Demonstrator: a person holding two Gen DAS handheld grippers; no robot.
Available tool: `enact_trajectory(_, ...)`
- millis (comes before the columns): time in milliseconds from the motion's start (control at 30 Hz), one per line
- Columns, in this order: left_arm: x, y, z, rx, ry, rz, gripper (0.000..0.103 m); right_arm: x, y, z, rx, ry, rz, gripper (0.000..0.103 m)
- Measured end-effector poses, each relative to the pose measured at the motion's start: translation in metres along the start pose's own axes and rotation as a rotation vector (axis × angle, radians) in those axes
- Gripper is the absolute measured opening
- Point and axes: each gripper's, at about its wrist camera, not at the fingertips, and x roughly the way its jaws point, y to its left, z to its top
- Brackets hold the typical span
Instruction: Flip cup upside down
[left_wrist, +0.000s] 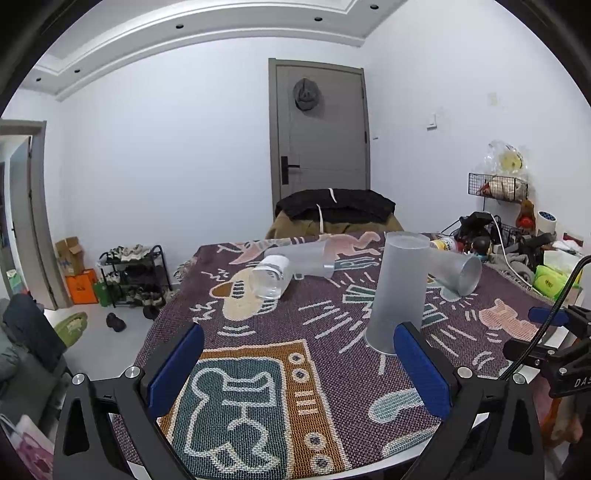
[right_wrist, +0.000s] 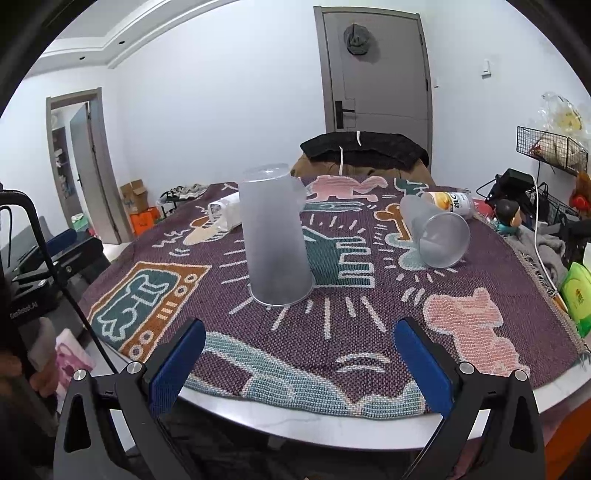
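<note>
A frosted plastic cup (left_wrist: 400, 291) (right_wrist: 275, 236) stands upside down, rim on the patterned tablecloth (left_wrist: 280, 347) (right_wrist: 332, 295). A second frosted cup (left_wrist: 456, 271) (right_wrist: 436, 232) lies on its side to the right, mouth toward me. A third frosted cup (left_wrist: 308, 260) lies on its side farther back. A clear jar (left_wrist: 271, 278) (right_wrist: 223, 214) lies beside it. My left gripper (left_wrist: 299, 369) is open and empty, left of the upturned cup. My right gripper (right_wrist: 299, 365) is open and empty, in front of the upturned cup.
A yellow-labelled bottle (right_wrist: 448, 203) lies at the table's back right. Clutter, cables and a green pack (right_wrist: 578, 295) crowd the right edge. A chair with dark clothes (left_wrist: 334, 208) stands behind the table. The right gripper (left_wrist: 554, 339) shows at the left view's right edge.
</note>
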Motion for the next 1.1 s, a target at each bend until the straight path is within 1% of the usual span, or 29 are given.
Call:
enact_trajectory(433,0.0013,0.0006,0.0000,-0.004,0.003,0.003,0.103,-0.0008,-0.0030,0.0012,-0.003,-0.003,-0.009,0.103)
enact_trajectory(667,0.0019,0.0006,0.0002,-0.005,0.004,0.003,0.103,-0.0033,0.0006,0.0029,-0.026,-0.028,-0.031,0.103)
enact_trajectory(800,0.0020,0.0003,-0.0003,-0.008,0.006,0.005,0.103,-0.0006,0.0033,0.0041,-0.028,-0.024,-0.017,0.103)
enact_trajectory(1100,0.0025,0.0019,-0.0001,-0.011,0.007,0.006,0.103,-0.0003,0.0031,0.0031,-0.032,-0.031,-0.020,0.103)
